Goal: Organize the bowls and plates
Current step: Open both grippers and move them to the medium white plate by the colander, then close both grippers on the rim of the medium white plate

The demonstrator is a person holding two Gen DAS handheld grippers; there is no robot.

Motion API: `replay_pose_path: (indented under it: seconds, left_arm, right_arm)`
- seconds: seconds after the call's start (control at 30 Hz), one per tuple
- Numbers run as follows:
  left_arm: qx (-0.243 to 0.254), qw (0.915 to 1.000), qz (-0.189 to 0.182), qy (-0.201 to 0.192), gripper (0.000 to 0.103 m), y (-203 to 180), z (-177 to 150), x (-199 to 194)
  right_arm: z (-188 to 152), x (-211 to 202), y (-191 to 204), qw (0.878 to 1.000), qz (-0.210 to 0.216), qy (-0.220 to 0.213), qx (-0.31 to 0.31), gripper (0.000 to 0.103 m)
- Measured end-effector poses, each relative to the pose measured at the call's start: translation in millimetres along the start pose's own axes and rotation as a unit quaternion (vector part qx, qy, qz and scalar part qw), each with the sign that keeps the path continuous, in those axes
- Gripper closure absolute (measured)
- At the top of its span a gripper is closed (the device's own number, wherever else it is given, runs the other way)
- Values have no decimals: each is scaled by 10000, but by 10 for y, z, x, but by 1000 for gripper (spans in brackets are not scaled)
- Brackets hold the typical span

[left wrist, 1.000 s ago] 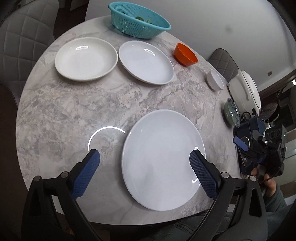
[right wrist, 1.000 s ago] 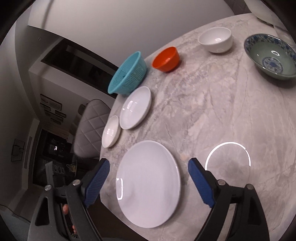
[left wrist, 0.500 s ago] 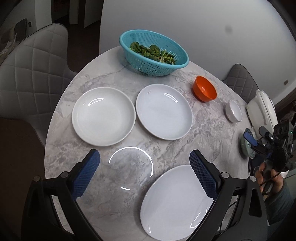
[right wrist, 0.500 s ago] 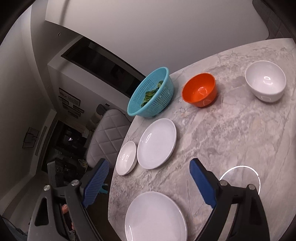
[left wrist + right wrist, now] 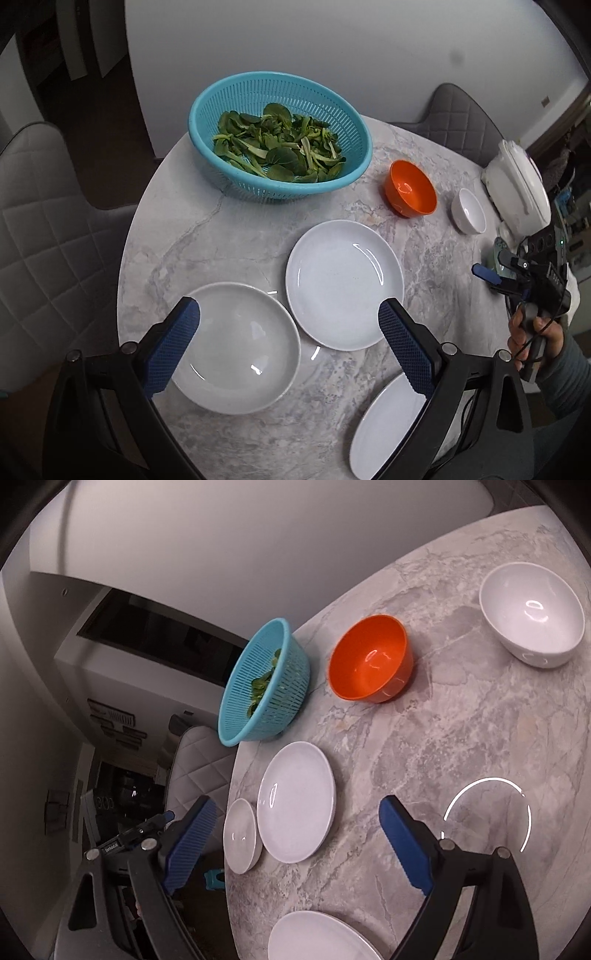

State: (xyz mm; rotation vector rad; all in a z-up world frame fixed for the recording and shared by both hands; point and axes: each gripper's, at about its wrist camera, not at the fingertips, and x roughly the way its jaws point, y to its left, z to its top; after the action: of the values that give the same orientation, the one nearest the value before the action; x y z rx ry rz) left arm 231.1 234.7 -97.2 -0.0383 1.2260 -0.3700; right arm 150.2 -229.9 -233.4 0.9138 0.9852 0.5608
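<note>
hovering over the round marble bench (image 5: 177, 240), my left claw (image 5: 288, 332) has its pads apart with nothing between them, and my right claw (image 5: 295, 845) is spread just as wide and just as empty

the step in hand, as i judge it, is picking a first plate to stack. below my left claw's left pad lies the deep white plate (image 5: 236, 347); ahead of its right pad, just beside that one, lies the shallow white plate (image 5: 343, 284). the big flat plate (image 5: 388, 421) sits under the right pad, near the bench edge. ahead and to the right are the orange bowl (image 5: 410, 192) and the small white bowl (image 5: 469, 210), well apart from the plates. the teal colander (image 5: 277, 136) of greens stands straight ahead and is not mine to move, i think

to do it well i would drop one pad under a rim and the other on top, pinching the lip, since the glaze looks slippery

every plate lies flat, face up; being round, none has a long axis, so any rim approach serves. both bowls stand upright, mouths up
</note>
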Motion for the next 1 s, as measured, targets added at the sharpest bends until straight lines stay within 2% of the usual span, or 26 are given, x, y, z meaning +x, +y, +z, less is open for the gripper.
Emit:
replay_pose_path:
  seconds: [0.13, 0.17, 0.4, 0.57, 0.67, 0.83, 0.93, 1.0]
  left_arm:
    - [340, 9982, -301, 394, 4, 75, 221, 330]
    - [391, 9971, -459, 468, 4, 73, 250, 414]
    - [743, 9889, -906, 916, 4, 75, 459, 979]
    - [891, 9844, -983, 1157, 4, 19, 496, 1319]
    - [789, 9833, -1073, 1239, 5, 43, 515, 1464]
    - [791, 9792, -1190, 1437, 5, 49, 493, 1662]
    - [869, 9769, -1224, 1519, 6, 20, 431, 1702]
    - [938, 9754, -1291, 1521, 11, -6, 419, 1722]
  right_arm:
    - [14, 217, -97, 9991, -6, 146, 388, 11]
    - [15, 279, -107, 9989, -4, 184, 420, 11]
    - [-5, 699, -155, 9980, -50, 416, 467, 11]
    - [-68, 907, -241, 9964, -76, 642, 545, 11]
    - [-86, 1004, -307, 9945, -171, 833, 609, 11]
    - [-96, 1069, -335, 9936, -156, 984, 530, 16]
    - [-92, 1089, -304, 9931, -173, 1065, 467, 16]
    - [-104, 1099, -298, 9926, -155, 1120, 441, 19]
